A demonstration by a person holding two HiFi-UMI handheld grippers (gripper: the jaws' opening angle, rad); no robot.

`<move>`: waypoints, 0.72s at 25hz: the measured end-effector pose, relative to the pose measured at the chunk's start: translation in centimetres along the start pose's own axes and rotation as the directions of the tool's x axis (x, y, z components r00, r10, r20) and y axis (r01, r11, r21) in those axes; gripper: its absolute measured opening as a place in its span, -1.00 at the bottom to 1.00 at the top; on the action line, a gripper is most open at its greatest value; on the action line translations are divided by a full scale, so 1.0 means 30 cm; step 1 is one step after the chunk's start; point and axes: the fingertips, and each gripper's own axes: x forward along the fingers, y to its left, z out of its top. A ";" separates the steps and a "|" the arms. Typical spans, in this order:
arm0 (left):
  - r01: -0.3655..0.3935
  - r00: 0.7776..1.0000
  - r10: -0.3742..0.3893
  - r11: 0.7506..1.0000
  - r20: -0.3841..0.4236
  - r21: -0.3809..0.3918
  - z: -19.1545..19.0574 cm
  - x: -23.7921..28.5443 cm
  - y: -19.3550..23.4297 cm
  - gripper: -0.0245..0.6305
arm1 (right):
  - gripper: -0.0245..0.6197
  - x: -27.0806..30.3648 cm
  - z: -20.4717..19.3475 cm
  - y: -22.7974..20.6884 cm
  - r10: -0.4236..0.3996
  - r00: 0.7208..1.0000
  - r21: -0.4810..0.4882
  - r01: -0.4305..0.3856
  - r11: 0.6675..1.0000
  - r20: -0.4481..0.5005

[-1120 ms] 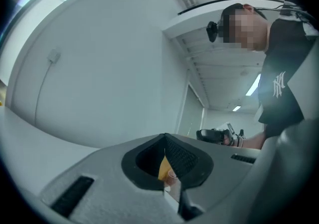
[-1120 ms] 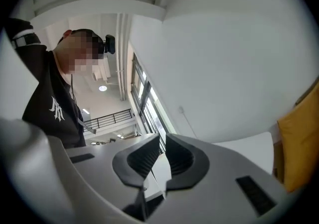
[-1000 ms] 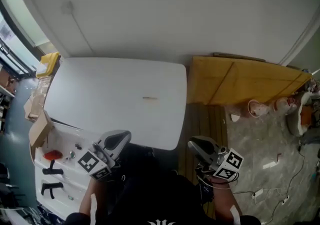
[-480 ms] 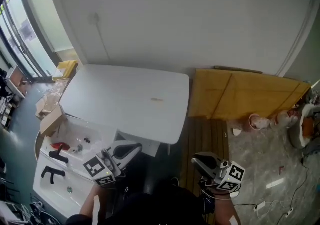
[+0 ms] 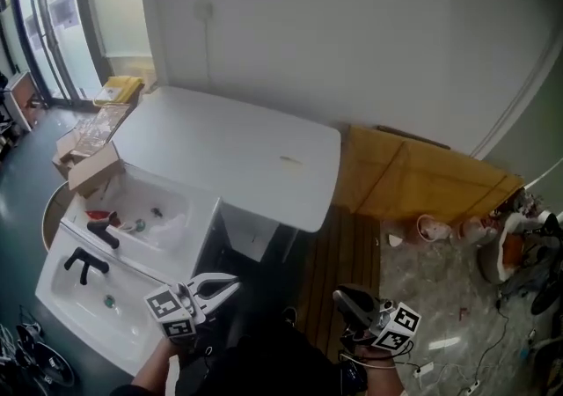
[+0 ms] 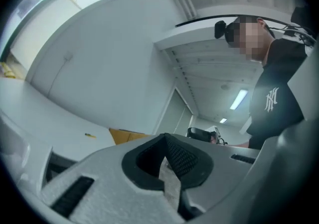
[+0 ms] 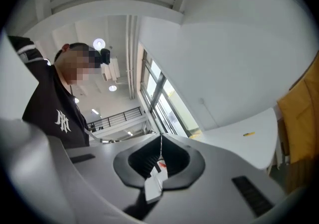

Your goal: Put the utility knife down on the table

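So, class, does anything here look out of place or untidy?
A cardboard box sits askew at the sink unit's far corner, and pots lie scattered on the floor right of the table.

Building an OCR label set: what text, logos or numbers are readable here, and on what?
"NY", probably: white interlocked monogram on the person's black shirt.
No letters: the cubes on the left gripper and right gripper carry only square black-and-white codes.
Too small to read: the pale sheet on the window.
Nothing else legible.
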 end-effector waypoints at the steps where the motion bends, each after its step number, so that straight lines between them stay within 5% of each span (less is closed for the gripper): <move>1: -0.005 1.000 0.005 1.000 -0.009 -0.017 -0.027 -0.038 -0.007 -0.91 | -0.90 0.021 -0.048 0.026 -0.016 0.998 -0.021 0.015 1.000 -0.057; 4: 0.025 0.999 -0.022 0.998 -0.048 0.054 -0.044 -0.089 -0.096 -0.91 | -0.90 0.051 -0.146 0.119 0.009 0.976 -0.109 -0.033 0.994 -0.217; 7: 0.032 0.998 -0.024 0.989 -0.058 0.145 0.013 -0.077 -0.169 -0.91 | -0.91 0.067 -0.159 0.246 0.234 0.931 -0.100 -0.271 0.957 -0.281; 9: 0.019 1.000 -0.016 0.988 -0.016 0.156 0.068 -0.064 -0.211 -0.91 | -0.91 0.083 -0.123 0.299 0.289 0.912 -0.181 -0.349 0.919 -0.291; 12: 0.004 1.000 -0.007 0.990 0.020 0.142 0.079 -0.054 -0.248 -0.91 | -0.91 0.078 -0.046 0.315 0.267 0.941 -0.264 -0.316 0.911 -0.207; 18: 0.017 1.000 -0.017 0.985 -0.005 0.170 0.046 0.037 -0.304 -0.91 | -0.91 -0.087 -0.010 0.227 0.197 0.979 -0.167 -0.204 0.965 -0.062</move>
